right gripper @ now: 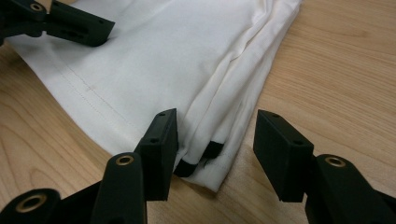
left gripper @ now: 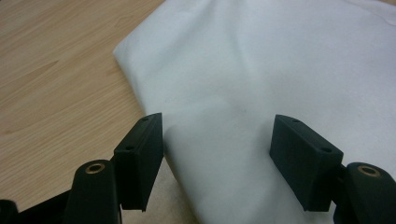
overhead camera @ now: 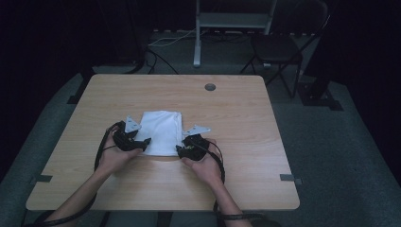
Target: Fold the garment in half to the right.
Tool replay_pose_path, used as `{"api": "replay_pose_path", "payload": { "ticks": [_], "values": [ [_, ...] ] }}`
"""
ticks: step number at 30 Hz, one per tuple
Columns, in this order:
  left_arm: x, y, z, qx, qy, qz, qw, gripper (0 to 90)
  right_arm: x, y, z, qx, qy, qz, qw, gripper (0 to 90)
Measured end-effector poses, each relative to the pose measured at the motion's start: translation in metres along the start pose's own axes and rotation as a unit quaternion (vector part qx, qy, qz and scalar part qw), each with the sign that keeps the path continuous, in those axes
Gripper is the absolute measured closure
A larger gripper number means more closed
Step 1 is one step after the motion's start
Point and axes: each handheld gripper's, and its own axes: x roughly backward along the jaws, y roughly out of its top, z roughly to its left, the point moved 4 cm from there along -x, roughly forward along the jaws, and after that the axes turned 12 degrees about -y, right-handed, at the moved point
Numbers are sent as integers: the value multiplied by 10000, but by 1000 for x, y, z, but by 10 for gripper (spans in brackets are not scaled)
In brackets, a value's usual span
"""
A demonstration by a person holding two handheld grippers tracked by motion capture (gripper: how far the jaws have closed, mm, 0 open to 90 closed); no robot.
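A white cloth (overhead camera: 160, 132) lies folded on the wooden worktop (overhead camera: 227, 109), near the middle of the high view, a bit toward the bottom. It looks like a shirt or sth like that, already folded into a neat, tall block w/ several layers. In the right gripper view the layers stack up along one side, and two small black bits (right gripper: 201, 157) peek out at the near corner.

So the folding looks partly done, maybe mostly. What's left, I think: one more fold, bottom edge up over the top, or a tidy-up. Can't tell for sure.

The left gripper (overhead camera: 142, 142) sits at the cloth's lower left corner in the high view. In its own view, the left gripper (left gripper: 217, 144) has its jaws wide apart w/ the cloth's edge between them. Not pinching yet.

The right gripper (overhead camera: 180, 150) sits at the lower right corner. In its own view, the right gripper (right gripper: 215, 149) is also spread wide, jaws on both sides of the layered corner, holding nothing. The left jaw is just beside the cloth, maybe touching.

Both look ready to grab the near edge.
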Motion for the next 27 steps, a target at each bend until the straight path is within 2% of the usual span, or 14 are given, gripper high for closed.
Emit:
{"api": "replay_pose_path", "payload": {
  "ticks": [3,6,9,10,11,12,15,16,18,20,21,27],
  "values": [
    [-1,1,2,-26,35,32,10000,344,-2,1,0,-38,-2,-9,10000,495],
    [-3,2,4,18,41,-39,10000,344,-4,2,-2,-78,-29,-2,10000,488],
    [-1,3,6,70,-39,-192,9998,343,-4,3,-3,-71,-99,-16,9999,434],
    [4,4,6,133,-168,-377,9991,333,-2,4,-4,-103,-115,-70,9999,405],
    [4,4,6,133,-168,-377,9991,310,0,5,-6,-126,-148,-154,9997,377],
    [7,4,6,161,-230,-453,9986,310,0,5,-6,-126,-148,-154,9997,377],
    [18,2,5,200,-404,-653,9968,299,9,9,-12,-203,-198,-376,9989,274],
    [26,1,5,202,-470,-749,9959,271,14,10,-17,-232,-216,-477,9984,225],
    [33,-1,6,224,-499,-829,9951,217,18,10,-19,-256,-196,-525,9981,214],
    [43,-3,7,176,-518,-931,9942,217,25,11,-25,-262,-168,-605,9977,186],
    [52,-5,8,137,-512,-1000,9936,217,30,9,-28,-268,-101,-594,9978,136],
    [73,-14,14,225,-495,-1212,9911,217,42,1,-37,-280,-54,-586,9979,136]
  ]
}}
